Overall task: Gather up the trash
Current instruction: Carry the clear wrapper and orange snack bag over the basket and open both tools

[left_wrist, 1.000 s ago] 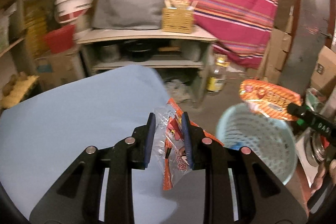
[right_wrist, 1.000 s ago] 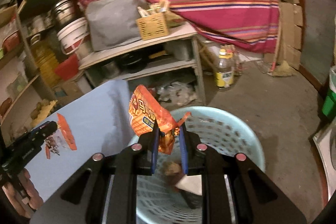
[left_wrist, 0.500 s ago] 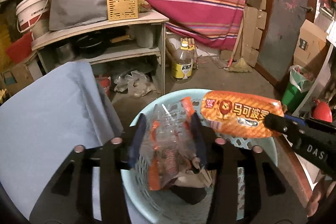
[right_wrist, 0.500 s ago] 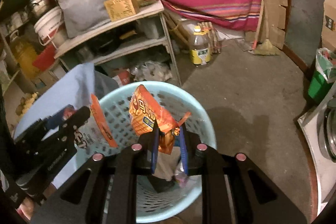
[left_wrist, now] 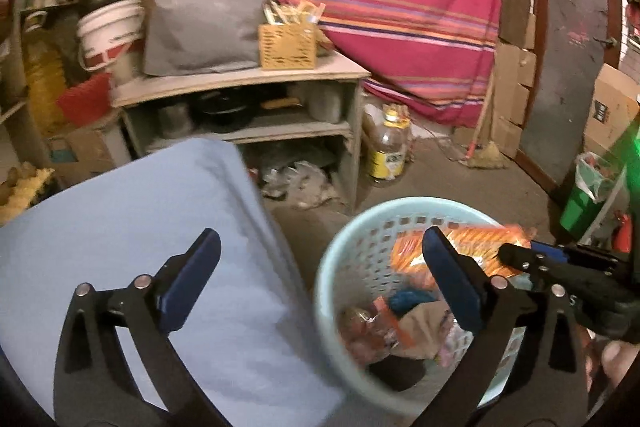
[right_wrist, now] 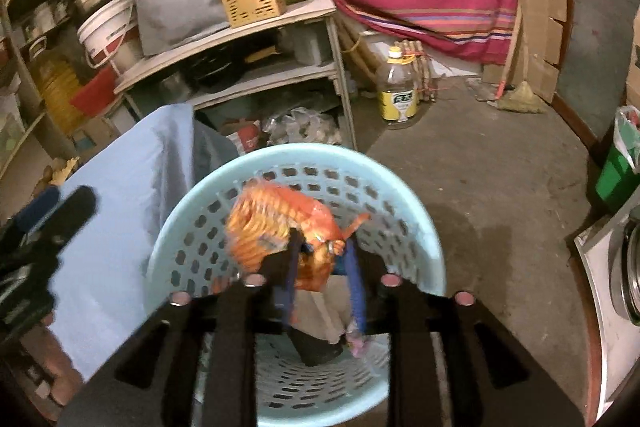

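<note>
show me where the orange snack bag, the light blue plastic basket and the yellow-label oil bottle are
Orange snack bag [right_wrist: 276, 223], right wrist view, on its crinkled front.
Light blue plastic basket [right_wrist: 400, 211], right wrist view, on its perforated wall.
Yellow-label oil bottle [right_wrist: 400, 99], right wrist view, on its label.

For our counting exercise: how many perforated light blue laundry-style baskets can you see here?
1. The light blue basket stands on the floor beside the blue-covered table, below both grippers. Others may be hidden.
</note>
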### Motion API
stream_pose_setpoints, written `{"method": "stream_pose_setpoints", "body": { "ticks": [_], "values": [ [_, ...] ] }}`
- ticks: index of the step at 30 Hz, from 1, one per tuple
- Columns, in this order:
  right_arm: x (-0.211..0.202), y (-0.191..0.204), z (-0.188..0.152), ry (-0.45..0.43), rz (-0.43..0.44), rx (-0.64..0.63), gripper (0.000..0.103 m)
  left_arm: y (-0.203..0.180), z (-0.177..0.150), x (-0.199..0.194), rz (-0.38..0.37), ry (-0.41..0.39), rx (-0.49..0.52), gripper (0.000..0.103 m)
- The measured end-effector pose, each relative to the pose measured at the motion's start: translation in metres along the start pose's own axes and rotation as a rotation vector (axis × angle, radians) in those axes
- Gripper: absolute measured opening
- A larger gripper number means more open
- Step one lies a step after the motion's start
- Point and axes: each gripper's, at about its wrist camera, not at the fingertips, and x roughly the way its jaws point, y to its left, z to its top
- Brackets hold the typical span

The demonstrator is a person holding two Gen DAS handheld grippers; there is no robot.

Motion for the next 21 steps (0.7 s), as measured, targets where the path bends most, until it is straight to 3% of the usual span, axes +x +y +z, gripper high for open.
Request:
{"method": "stream_pose_setpoints", "body": {
  "ticks": [1,2,6,8,12,14,21],
  "values": [
    [0.002,0.003,-0.001,0.001,-0.008,-0.006,0.07,0.006,-0.002,-0.006,0.012,-0.004,-0.002,0.097],
    [0.004,0.007,-0.003,-0.004,-0.018,-0.014,0.075,0.011,-0.003,-0.011,0.02,-0.007,-0.003,0.097],
    [0.01,0.015,-0.005,0.013,-0.005,-0.016,0.075,0.039,-0.011,-0.038,0.06,-0.025,-0.032,0.098],
    [0.006,0.021,-0.008,0.001,-0.004,-0.02,0.081,0.054,-0.017,-0.052,0.074,-0.033,-0.047,0.098],
    [-0.019,0.041,-0.015,-0.073,-0.032,-0.052,0.087,0.081,-0.031,-0.082,0.122,-0.053,-0.052,0.098],
    [-0.032,0.053,-0.019,-0.11,-0.03,-0.055,0.096,0.095,-0.041,-0.096,0.158,-0.061,-0.056,0.098],
    [-0.068,0.11,-0.063,-0.186,0.011,-0.102,0.098,0.146,-0.083,-0.139,0.242,-0.069,-0.107,0.098]
  ]
}}
